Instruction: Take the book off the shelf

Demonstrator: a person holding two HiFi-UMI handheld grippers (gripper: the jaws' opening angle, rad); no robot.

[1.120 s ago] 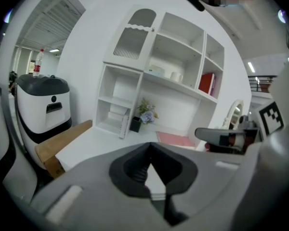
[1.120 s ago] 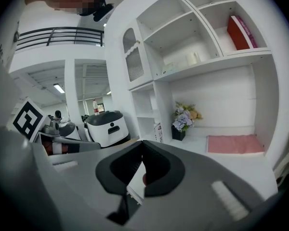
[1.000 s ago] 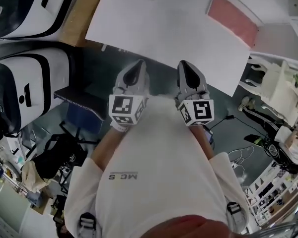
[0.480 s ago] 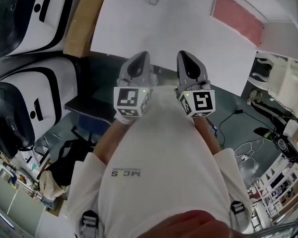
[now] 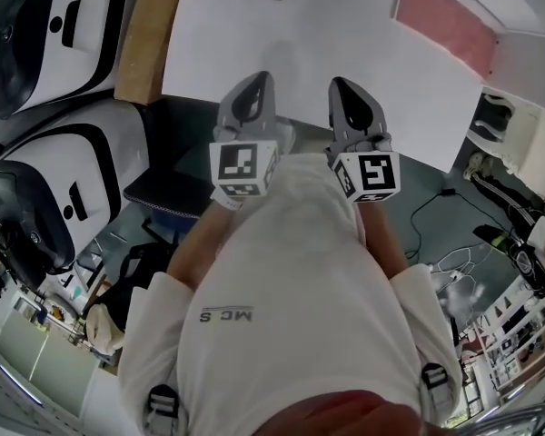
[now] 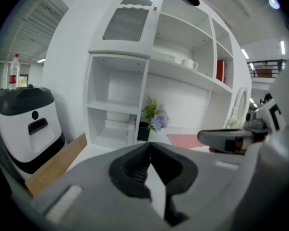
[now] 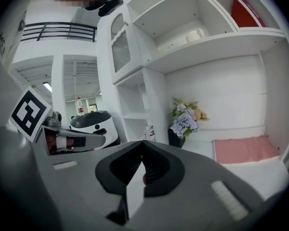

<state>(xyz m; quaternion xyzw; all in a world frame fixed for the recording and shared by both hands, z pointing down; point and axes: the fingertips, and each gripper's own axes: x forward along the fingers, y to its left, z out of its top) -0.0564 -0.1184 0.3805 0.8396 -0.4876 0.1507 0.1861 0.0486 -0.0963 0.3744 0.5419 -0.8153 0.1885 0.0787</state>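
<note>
The red book (image 6: 220, 71) stands upright on a high shelf of the white shelving unit (image 6: 135, 57), at its right side; the right gripper view shows the red book (image 7: 248, 11) in the top right compartment. Both grippers are held side by side in front of the person's chest, far below the book. My left gripper (image 5: 257, 82) is shut with nothing between its jaws, tips meeting (image 6: 149, 146). My right gripper (image 5: 341, 85) is also shut and holds nothing (image 7: 143, 143). Both point toward the shelving.
A pot of blue and white flowers (image 7: 183, 121) stands on the white counter (image 5: 291, 34) beside a pink mat (image 5: 445, 21). White mugs (image 6: 188, 62) sit on a middle shelf. Two white and black machines (image 5: 54, 25) and a wooden board (image 5: 145, 34) are at the left.
Both grippers have edged forward, up to the white counter's near edge, keeping side by side and shut. The head view has shifted with them.
</note>
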